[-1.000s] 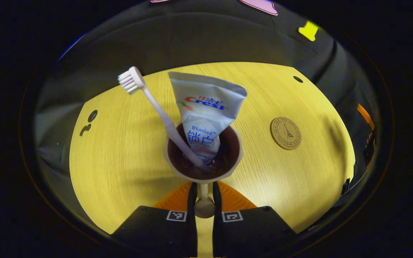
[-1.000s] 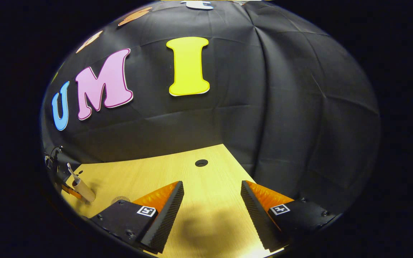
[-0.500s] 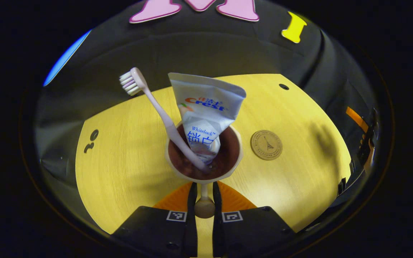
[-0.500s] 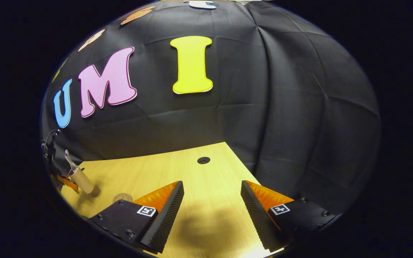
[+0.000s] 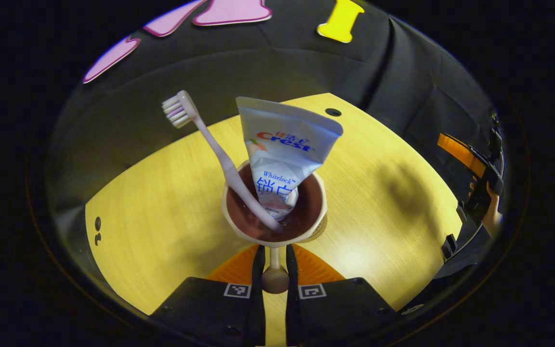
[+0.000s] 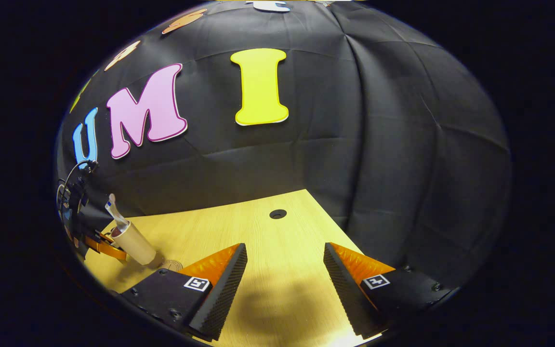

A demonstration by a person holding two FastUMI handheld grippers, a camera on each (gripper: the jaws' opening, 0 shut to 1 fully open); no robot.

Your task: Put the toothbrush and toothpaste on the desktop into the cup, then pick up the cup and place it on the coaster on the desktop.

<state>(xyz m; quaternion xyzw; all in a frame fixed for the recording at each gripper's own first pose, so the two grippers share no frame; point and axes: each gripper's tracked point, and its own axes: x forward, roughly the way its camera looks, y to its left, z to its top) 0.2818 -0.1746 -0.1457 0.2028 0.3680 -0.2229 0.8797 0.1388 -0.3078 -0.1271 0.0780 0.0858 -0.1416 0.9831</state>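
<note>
- Toothbrush (image 5: 211, 143) on the left and toothpaste (image 5: 284, 144) beside it both stand head-up inside the cup (image 5: 322, 193), so the loading half is done.
- My left gripper (image 5: 274, 255) has its fingers clenched on the cup's handle, carrying the cup above the bench (image 5: 162, 193).
- Half a second ago the coaster lay in plain sight to the right of the cup in the left gripper view. Now the cup covers that spot.
- In the right gripper view the cup's base has come right up to the coaster (image 6: 174, 264). I judge that only lowering and letting go remain, though I cannot tell whether it touches yet.
- My right gripper (image 6: 284, 250) hovers with its fingers spread wide, grasping nothing, well apart from the cup.
- Writing: the toothpaste tube carries a printed brand label in red and blue, which I leave unread. Any marking on the coaster is too small to make out.
</note>
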